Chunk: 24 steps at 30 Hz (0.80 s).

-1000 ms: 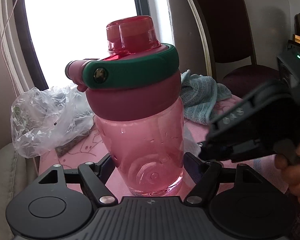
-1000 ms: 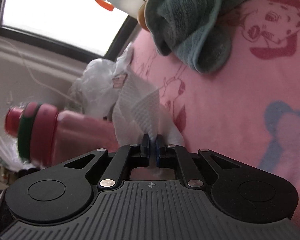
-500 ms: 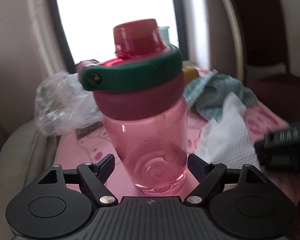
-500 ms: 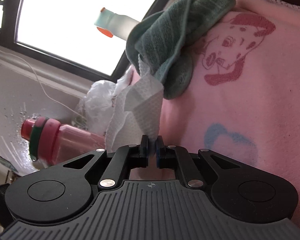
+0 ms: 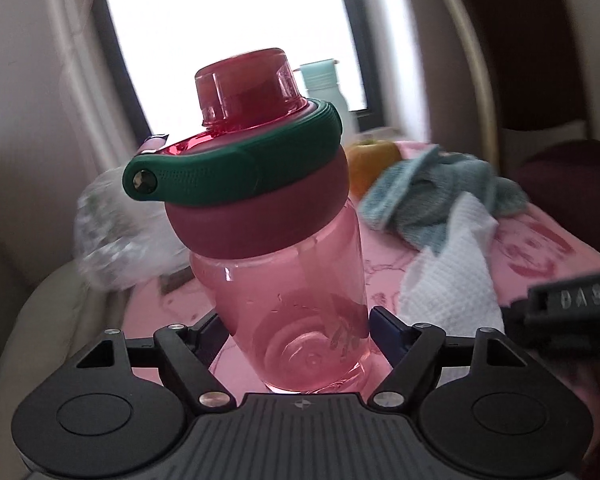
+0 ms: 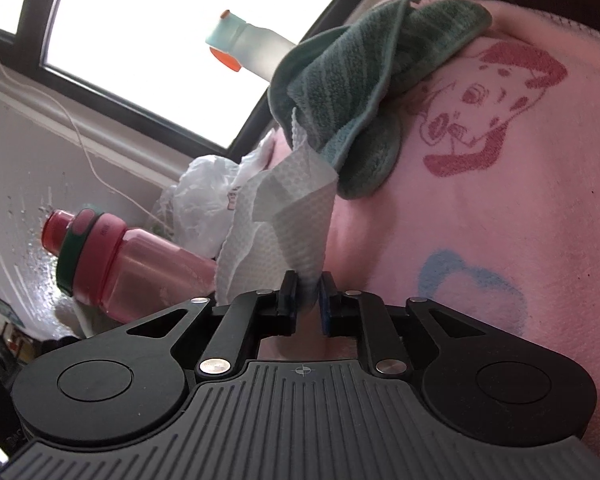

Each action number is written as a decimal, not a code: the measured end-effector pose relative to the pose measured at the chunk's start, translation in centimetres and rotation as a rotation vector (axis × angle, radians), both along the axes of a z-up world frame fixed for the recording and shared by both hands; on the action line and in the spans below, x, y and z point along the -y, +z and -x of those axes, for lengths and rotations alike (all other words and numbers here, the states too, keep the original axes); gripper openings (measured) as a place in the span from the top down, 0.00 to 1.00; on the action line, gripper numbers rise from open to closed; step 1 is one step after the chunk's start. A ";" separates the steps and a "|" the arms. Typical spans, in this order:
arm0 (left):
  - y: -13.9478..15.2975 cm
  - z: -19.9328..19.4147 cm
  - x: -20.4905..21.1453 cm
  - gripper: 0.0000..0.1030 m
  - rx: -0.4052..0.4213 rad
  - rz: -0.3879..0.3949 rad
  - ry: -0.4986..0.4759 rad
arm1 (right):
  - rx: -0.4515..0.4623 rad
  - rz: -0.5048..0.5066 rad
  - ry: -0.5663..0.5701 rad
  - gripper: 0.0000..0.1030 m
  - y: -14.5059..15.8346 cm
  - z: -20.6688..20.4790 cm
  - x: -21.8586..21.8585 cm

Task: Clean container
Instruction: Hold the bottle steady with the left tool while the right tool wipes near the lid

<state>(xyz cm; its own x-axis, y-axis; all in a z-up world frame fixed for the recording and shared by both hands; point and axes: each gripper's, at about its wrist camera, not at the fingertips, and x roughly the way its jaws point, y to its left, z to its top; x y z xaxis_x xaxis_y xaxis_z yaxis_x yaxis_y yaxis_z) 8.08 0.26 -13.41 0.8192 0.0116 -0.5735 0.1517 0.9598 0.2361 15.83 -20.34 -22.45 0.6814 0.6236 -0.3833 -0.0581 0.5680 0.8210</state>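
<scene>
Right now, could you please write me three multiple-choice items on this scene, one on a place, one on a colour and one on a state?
1. Where does the green towel lie?
A. on the pink cloth
B. inside the plastic bag
C. over the bottle's cap

2. What colour is the band under the pink bottle's cap?
A. yellow
B. dark green
C. white

3. What is the right gripper doing?
A. hanging open and empty
B. shut on the bottle
C. shut on the paper towel

Answers:
1 A: the right wrist view shows the towel bunched on the printed pink cloth.
2 B: the left wrist view shows a dark green ring around the lid.
3 C: the white sheet rises from between the closed fingers.
</scene>
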 end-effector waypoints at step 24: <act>-0.1 -0.2 -1.7 0.28 0.032 0.018 -0.216 | 0.072 -0.380 0.011 0.94 5.2 -2.7 -2.0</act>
